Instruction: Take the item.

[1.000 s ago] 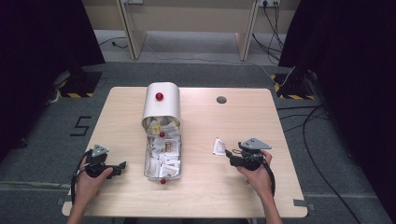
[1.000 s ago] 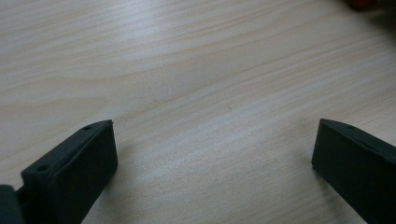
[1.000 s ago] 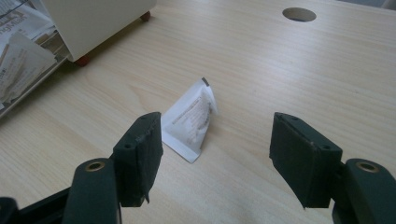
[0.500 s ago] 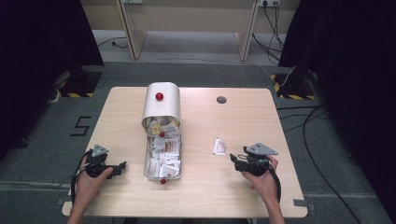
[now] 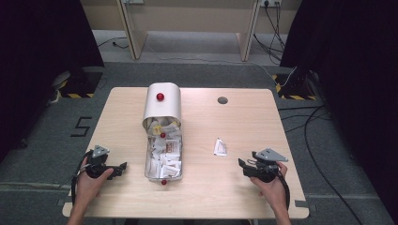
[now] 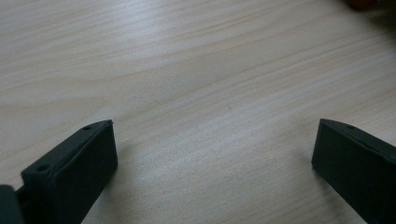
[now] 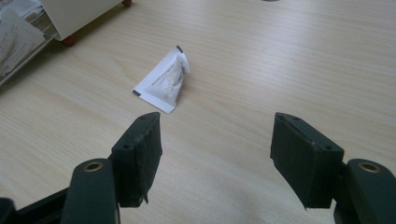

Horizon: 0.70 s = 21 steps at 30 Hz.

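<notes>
Gaping wide, the jaws of the right gripper (image 7: 215,158) are holding nothing, with bare wood showing between them in the right gripper view. Just beyond their tips, a small white packet (image 7: 162,80) with printed text and dark corner marks is lying flat on the table (image 7: 289,60), apart from both jaws. In the high view that packet (image 5: 219,146) is sitting between the right gripper (image 5: 242,164) and the tray, nearer the gripper, and the person's right hand (image 5: 270,183) is gripping the tool close to the table's near edge.

The left gripper (image 6: 212,154) is likewise standing spread, its two black jaws far apart over empty wood grain in the left gripper view. In the high view the left gripper (image 5: 121,167) is pointing toward the tray, with the left hand (image 5: 89,178) wrapping its handle and a black cable looping beside it.

Between the two tools, a long shallow tray (image 5: 146,161) is lying near the middle of the table (image 5: 244,122), piled with white packets (image 5: 164,165) and a few yellowish ones. A white curved lid (image 5: 162,105) with a red knob (image 5: 160,97) is covering the tray's far end. Another red knob (image 5: 164,182) is showing at the tray's near end. A small round hole (image 5: 222,100) is sitting in the tabletop toward the far right.
</notes>
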Motion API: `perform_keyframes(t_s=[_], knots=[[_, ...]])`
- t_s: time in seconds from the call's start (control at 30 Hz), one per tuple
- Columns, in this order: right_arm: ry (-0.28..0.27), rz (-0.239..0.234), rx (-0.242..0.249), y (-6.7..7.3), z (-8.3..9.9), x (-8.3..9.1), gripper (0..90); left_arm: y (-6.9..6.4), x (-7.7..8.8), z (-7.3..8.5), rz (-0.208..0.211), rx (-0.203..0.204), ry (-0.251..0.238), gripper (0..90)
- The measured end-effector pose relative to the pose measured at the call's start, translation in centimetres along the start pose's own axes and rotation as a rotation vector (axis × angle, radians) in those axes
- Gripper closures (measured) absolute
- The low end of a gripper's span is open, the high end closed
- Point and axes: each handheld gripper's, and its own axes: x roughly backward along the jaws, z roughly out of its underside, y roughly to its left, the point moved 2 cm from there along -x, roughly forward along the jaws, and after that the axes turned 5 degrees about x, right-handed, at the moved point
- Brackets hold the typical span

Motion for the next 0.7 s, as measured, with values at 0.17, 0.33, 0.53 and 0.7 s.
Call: perform_keyframes(t_s=[0.17, 0.33, 0.53, 0.7], knots=[[-0.001, 0.004, -0.001, -0.1, 0.3, 0.3, 34.5, 0.0, 0.0, 0.0, 0.0, 0.0, 0.0, 0.0], [0.01, 0.002, -0.002, 0.0, 0.7, 0.4, 34.4, 0.0, 0.0, 0.0, 0.0, 0.0, 0.0, 0.0], [0.013, 0.005, -0.01, -0.2, 1.2, 0.7, 34.4, 0.0, 0.0, 0.0, 0.0, 0.0, 0.0, 0.0], [0.017, 0.006, -0.018, -0.1, 1.7, 1.0, 34.3, 0.0, 0.0, 0.0, 0.0, 0.0, 0.0, 0.0]])
